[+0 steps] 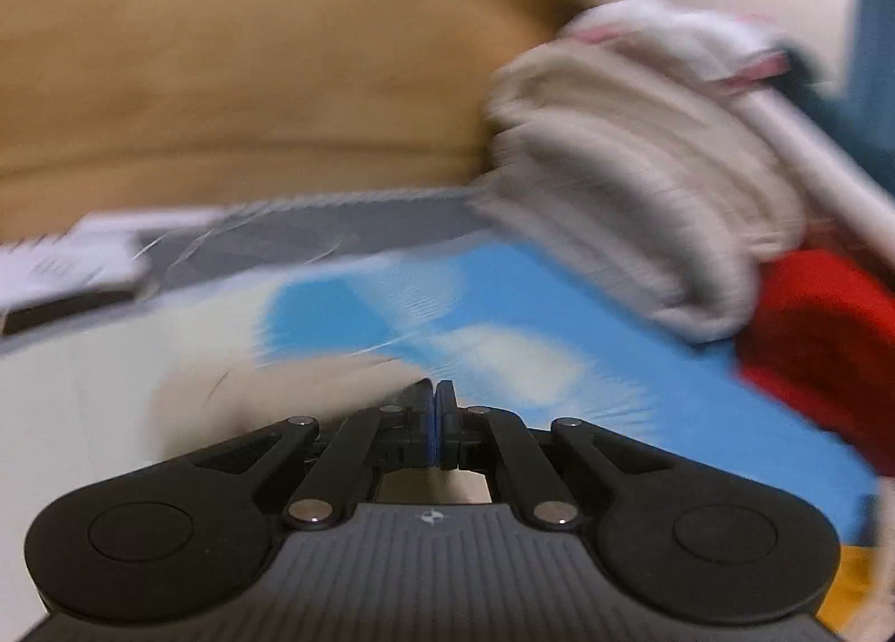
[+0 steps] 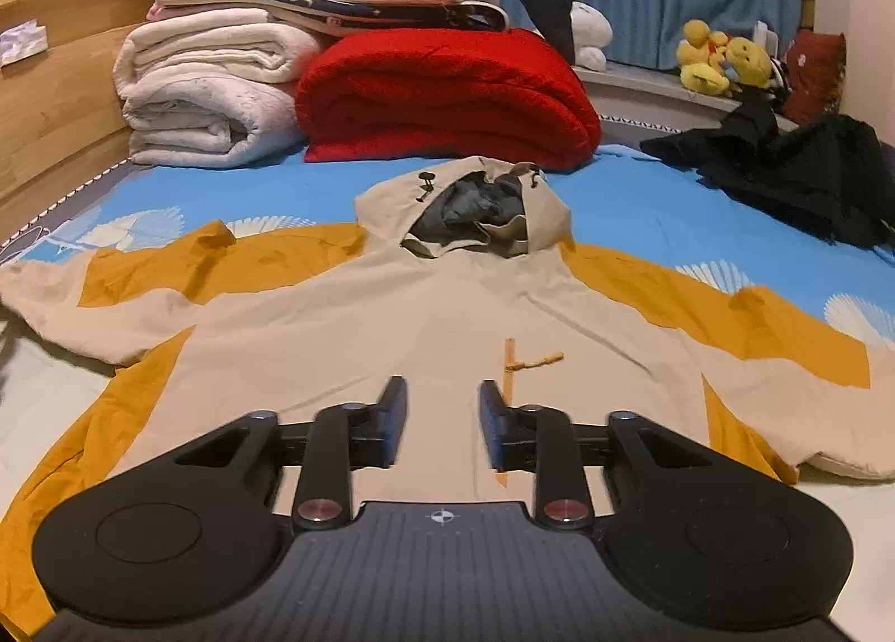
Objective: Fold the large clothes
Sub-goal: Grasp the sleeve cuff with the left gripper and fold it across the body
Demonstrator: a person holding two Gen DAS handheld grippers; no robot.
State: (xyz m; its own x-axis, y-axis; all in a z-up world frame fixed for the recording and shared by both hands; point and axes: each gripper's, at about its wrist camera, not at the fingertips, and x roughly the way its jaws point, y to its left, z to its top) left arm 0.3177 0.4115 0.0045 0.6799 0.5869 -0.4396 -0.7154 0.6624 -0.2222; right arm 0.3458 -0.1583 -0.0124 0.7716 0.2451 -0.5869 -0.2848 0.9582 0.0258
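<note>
**Hoodie spread flat on the bed, one claw pinching cloth, the other hanging open**

So the big beige-and-mustard hoodie (image 2: 391, 306) is lying face up on the blue bedsheet (image 2: 643, 194), sleeves stretched out to both sides, hood pointing away toward the far end of the bed. The right gripper (image 2: 439, 418) is hanging right over the chest of it, jaws partly apart with nothing between them, just bare beige fabric showing below the gap. The little wooden toggle (image 2: 537, 360) on the front is sitting just beyond the right-hand finger.

The left wrist view is badly smeared, but the left gripper (image 1: 439, 407) is showing its jaws pressed fully together. Beige cloth is bunching up right at its tip on the left side; I can't tell through the blur whether it's actually caught between the pads or just touching.

Behind the hood a red blanket (image 2: 447, 94) is sitting folded, with rolled white blankets (image 2: 207, 99) beside it against the wooden headboard (image 2: 50, 99). A black garment (image 2: 794, 178) is lying crumpled well off to the right.
</note>
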